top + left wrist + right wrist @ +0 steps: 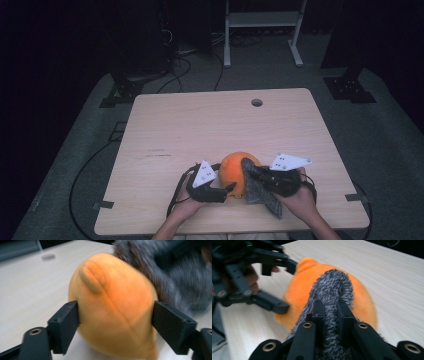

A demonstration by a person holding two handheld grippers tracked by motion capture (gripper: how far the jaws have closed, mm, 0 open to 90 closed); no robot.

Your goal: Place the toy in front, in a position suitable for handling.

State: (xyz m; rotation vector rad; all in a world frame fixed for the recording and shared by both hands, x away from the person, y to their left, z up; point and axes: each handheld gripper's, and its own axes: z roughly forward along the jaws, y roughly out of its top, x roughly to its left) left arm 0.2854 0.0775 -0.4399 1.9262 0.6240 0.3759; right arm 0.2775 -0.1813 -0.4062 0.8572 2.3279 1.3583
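Observation:
An orange plush toy (234,169) sits on the wooden table (200,120) near its front edge. A grey fuzzy cloth (261,194) is draped over the toy's right side. My left gripper (231,189) reaches the toy from the left, and in the left gripper view (115,325) the toy (112,310) bulges between the spread jaws, which stand at its sides without squeezing it. My right gripper (329,312) is shut on the grey cloth (332,287), which lies over the orange toy (362,302). The left gripper (289,287) appears there at the toy's far side.
A round cable hole (256,102) is in the table's far edge. Behind the table stand a white frame (262,30) and dark stands, with cables on the floor. A person's hands come in from the bottom of the high view.

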